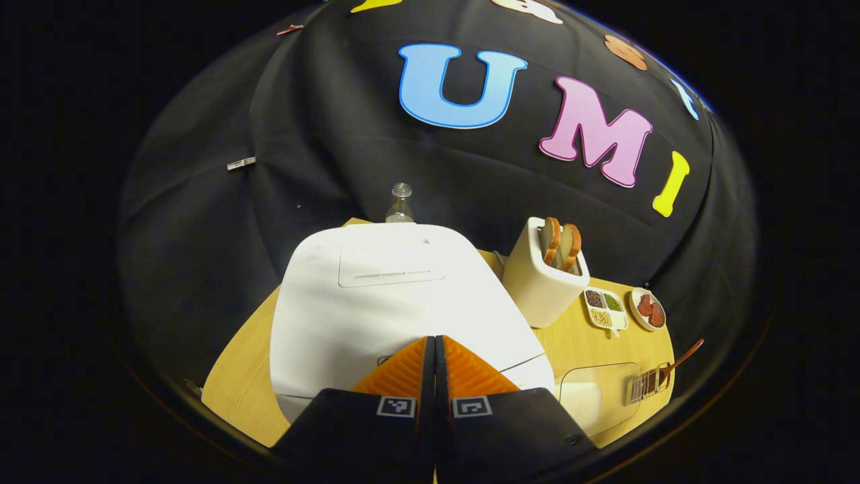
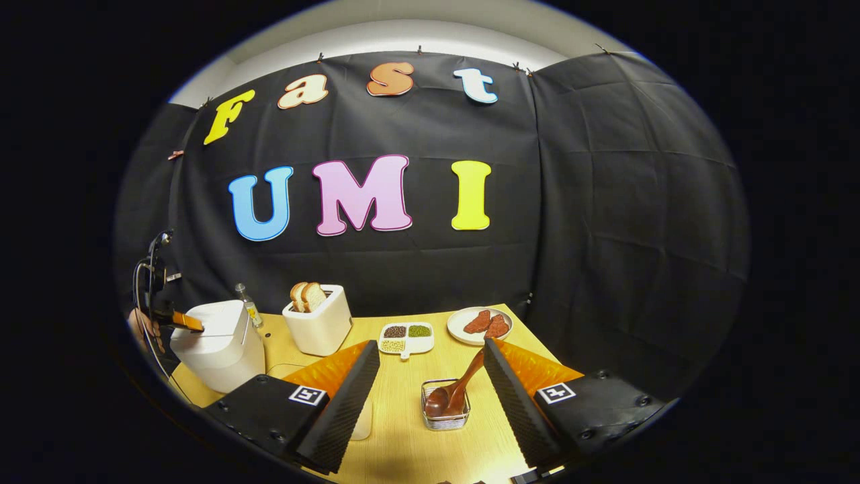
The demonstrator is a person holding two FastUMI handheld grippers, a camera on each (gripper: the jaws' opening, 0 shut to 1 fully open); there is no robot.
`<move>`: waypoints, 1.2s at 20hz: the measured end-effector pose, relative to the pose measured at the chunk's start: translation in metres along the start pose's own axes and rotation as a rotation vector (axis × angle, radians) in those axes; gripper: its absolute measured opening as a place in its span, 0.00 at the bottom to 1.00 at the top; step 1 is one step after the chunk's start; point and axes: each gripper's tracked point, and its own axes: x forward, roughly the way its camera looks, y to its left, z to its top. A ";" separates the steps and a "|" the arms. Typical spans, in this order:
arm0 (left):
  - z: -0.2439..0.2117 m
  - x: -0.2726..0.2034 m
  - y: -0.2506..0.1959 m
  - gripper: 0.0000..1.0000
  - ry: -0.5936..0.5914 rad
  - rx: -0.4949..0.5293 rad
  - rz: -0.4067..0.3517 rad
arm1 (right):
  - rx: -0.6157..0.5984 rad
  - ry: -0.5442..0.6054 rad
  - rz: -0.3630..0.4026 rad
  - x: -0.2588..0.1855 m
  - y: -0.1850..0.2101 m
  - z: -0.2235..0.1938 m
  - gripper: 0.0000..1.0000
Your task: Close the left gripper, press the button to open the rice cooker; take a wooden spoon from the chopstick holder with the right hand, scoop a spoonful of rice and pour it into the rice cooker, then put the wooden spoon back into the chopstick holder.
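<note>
You are on the first step: your left gripper (image 1: 435, 349) is clenched, fingers pressed together with nothing between them, and its tips sit over the front edge of the rice cooker (image 1: 376, 296), whose lid is down. From the left gripper view I cannot tell whether the tips are touching the button yet; it lies hidden under them. Judging by the closed lid, the press has not done its work, so the next move calls for a firm push straight down on the front of the rice cooker, then a lift clear so the lid can swing up.

Your right gripper (image 2: 430, 376) is released, its jaws wide apart, and it hangs well to the right of the rice cooker, with the chopstick holder (image 2: 445, 407) lying between the jaws but below them, untouched. The wooden spoon (image 2: 460, 390) stands in that wire holder, bowl down, handle leaning up and away from the rice cooker. You will want to close on the handle above the rim.

Right of the rice cooker, the toaster (image 2: 319, 323) holds two slices of bread. Beyond it a divided dish (image 2: 406, 338) carries dark, green and pale grains in separate sections, and a plate (image 2: 480, 324) holds reddish pieces.
</note>
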 end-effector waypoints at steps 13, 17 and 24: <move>0.042 -0.114 -0.037 0.06 -0.238 -0.052 0.005 | 0.032 0.047 0.039 0.030 -0.013 -0.018 0.97; 0.023 -0.135 -0.042 0.06 -0.246 -0.086 0.008 | 0.052 0.080 0.055 0.043 -0.018 -0.030 0.98; 0.004 -0.150 -0.059 0.12 -0.242 -0.099 0.062 | 0.084 0.161 0.049 0.074 -0.045 -0.059 0.98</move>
